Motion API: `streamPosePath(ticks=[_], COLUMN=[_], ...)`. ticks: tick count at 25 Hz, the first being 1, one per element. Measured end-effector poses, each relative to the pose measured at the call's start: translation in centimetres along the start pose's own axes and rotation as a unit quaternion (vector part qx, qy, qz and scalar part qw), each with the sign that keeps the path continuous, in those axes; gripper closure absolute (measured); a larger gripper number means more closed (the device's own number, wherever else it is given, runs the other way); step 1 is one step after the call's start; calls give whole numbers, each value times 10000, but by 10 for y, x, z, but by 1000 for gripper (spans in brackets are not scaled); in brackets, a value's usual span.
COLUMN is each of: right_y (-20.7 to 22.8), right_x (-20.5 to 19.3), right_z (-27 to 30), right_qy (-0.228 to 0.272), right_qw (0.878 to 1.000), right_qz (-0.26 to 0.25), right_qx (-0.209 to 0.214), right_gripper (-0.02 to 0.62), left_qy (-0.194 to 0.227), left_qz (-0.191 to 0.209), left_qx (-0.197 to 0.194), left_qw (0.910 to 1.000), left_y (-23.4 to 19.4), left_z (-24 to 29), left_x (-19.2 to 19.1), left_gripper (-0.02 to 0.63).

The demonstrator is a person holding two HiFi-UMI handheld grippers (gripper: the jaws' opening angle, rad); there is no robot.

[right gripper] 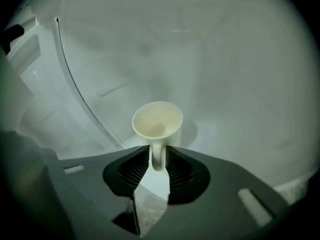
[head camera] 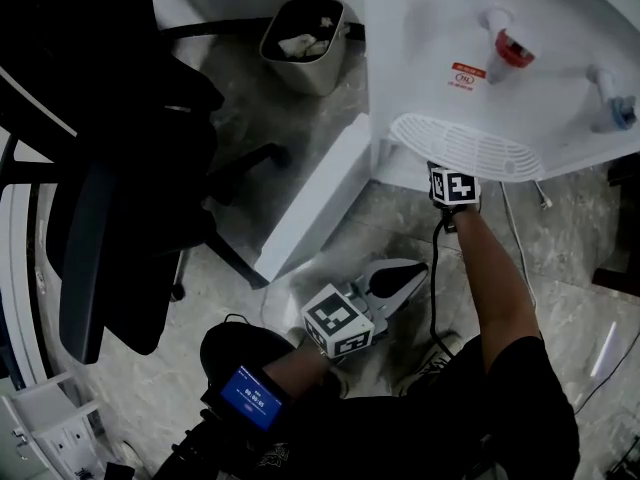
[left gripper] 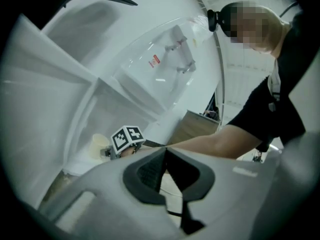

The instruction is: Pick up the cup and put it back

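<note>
We see the cream cup (right gripper: 157,121) upright, handle towards us, seemingly empty, on a white ledge (right gripper: 225,139).

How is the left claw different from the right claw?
The left claw is shut and empty; the right claw is open, with the cup handle between its jaws. The left claw hangs back over the floor; the right claw reaches into the water dispenser. Both are grey with dark ribbed pads.

One cup (right gripper: 157,121), two grippers (left gripper: 164,156) (right gripper: 157,159), one bin (head camera: 303,43), one chair (head camera: 110,168).
</note>
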State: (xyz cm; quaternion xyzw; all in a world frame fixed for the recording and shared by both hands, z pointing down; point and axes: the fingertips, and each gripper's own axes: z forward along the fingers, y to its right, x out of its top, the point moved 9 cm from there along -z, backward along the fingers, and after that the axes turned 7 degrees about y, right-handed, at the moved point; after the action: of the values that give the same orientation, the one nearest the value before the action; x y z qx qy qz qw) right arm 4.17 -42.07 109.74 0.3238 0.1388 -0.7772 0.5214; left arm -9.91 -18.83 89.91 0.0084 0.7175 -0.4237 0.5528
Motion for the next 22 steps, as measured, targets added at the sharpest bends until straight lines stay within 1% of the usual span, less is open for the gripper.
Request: streamPosePath(ticks=[1, 3, 4, 8, 12, 15, 19, 21, 22], right_y=[-1, -5, -5, -1, -8, -10, -15, -19, -21], right_x=[4, 13, 15, 1, -2, -9, -7, -4, -5], right_z=[1, -2, -3, 1, -8, -16, -34, -47, -55], right_qy=[35, 101, 117, 6, 16, 31, 306, 429, 452], right_qw=[10000, 9998, 9998, 9998, 9994, 9995, 9989, 9985, 9986], right_qz=[-35, -112, -140, -176, -313, -302, -361, -345, -254], right_qx=[35, 92, 88, -123, -151, -122, -37, 40, 87], right_gripper=[494, 531, 535, 538, 540, 540, 540, 541, 541], left_qy=[-6, -30, -50, -97, -57, -66, -106, -159, -223], left_qz=[16, 70, 83, 90, 118, 125, 148, 275, 398], left_qx=[-17, -27, -16, 40, -35, -106, -181, -164, -141], left_qw=[10000, 10000, 10000, 9999, 9999, 9998, 9997, 9994, 9989], left_y=[-1, -4, -6, -13, -15, -14, -15, -13, -12], left_z=[0, -2, -3, -7, -6, -4, -3, -3, -3], left_x=[0, 1, 0, -1, 5, 3, 3, 5, 6], left_gripper=[603, 603, 603, 603, 603, 603, 603, 603, 603])
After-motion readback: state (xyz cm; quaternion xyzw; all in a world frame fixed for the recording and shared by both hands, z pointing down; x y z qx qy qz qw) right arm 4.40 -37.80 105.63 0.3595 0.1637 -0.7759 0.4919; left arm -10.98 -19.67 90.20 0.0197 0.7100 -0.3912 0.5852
